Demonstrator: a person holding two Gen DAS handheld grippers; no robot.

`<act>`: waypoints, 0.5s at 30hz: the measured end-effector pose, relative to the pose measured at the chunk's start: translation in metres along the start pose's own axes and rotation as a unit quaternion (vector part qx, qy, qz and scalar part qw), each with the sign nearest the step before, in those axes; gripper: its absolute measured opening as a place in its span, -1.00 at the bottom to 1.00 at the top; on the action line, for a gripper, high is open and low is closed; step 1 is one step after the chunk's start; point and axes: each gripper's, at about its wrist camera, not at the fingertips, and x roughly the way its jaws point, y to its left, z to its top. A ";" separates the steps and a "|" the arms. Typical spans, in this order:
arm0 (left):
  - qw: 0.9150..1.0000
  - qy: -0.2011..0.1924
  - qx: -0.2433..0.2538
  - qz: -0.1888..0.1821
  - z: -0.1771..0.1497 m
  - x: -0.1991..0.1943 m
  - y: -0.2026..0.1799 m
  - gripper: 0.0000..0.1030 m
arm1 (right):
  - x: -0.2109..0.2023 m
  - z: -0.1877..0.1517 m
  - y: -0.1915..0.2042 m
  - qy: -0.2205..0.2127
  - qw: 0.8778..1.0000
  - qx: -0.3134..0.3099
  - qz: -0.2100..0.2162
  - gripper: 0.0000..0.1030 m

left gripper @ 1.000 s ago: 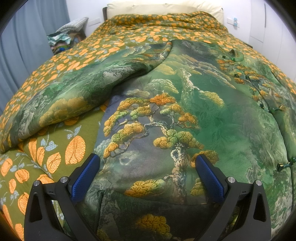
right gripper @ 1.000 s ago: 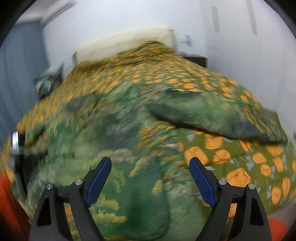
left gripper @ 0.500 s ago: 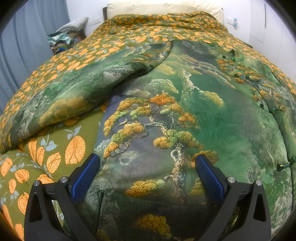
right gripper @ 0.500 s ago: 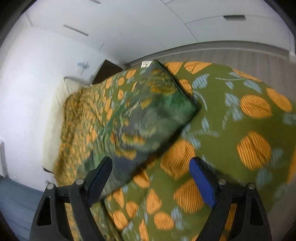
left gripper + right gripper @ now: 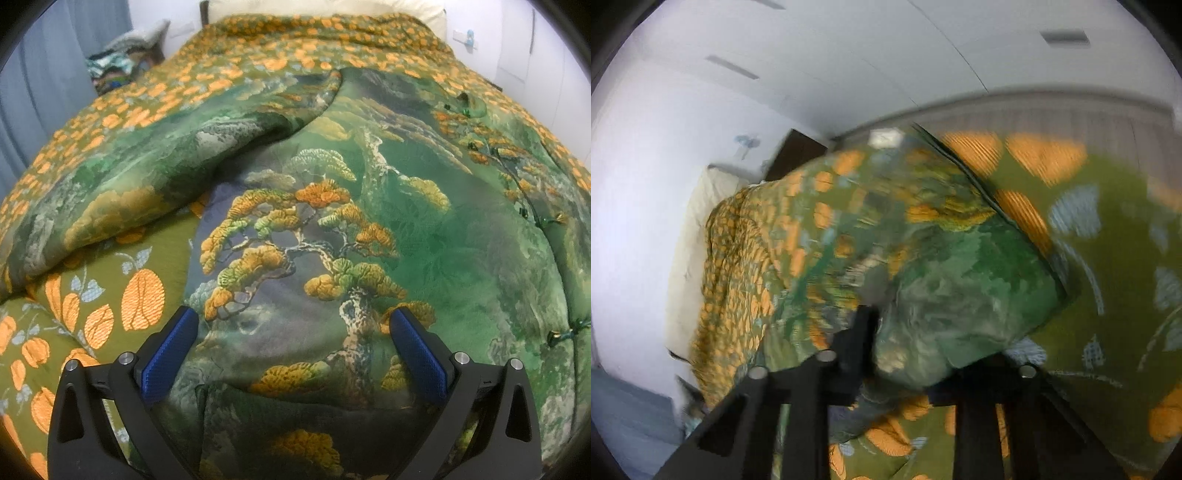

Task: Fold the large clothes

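A large green garment [image 5: 369, 206] printed with pine trees lies spread on the bed, one sleeve [image 5: 155, 177] stretched out to the left. My left gripper [image 5: 291, 332] hovers open over the garment's near hem, its blue pads [image 5: 170, 350] wide apart and nothing pinched. In the blurred, rolled right wrist view, my right gripper [image 5: 908, 332] has its jaws closing on a bunched corner of the green garment [image 5: 964, 284]. Cloth fills the gap between the black fingers [image 5: 860, 332] and hides the pads. A white label [image 5: 886, 137] shows at the cloth's far corner.
An olive bedspread with orange fruit print [image 5: 110, 295] covers the whole bed [image 5: 1115, 258]. A cream pillow [image 5: 321, 7] lies at the head. Folded clothes [image 5: 122, 62] are stacked beside a blue curtain [image 5: 44, 81] at the left. White wardrobe doors [image 5: 849, 55] and grey floor [image 5: 1052, 114] lie beyond the bed's edge.
The right gripper swung from the garment's middle to its corner, rolled sideways, and its jaws came together on the cloth. The left gripper and the garment under it have stayed put.
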 end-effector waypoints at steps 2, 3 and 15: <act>1.000 0.020 0.006 -0.014 0.002 -0.001 0.003 0.99 | -0.018 0.004 0.034 -0.020 0.998 -0.057 0.001 -0.57; 0.999 0.032 0.007 -0.022 0.003 -0.001 0.005 0.99 | -0.026 0.006 0.056 -0.030 0.995 -0.092 0.004 -0.57; 0.997 0.016 -0.022 -0.075 0.001 -0.090 0.020 0.99 | -0.046 -0.139 0.352 0.009 0.898 -0.411 0.155 -0.58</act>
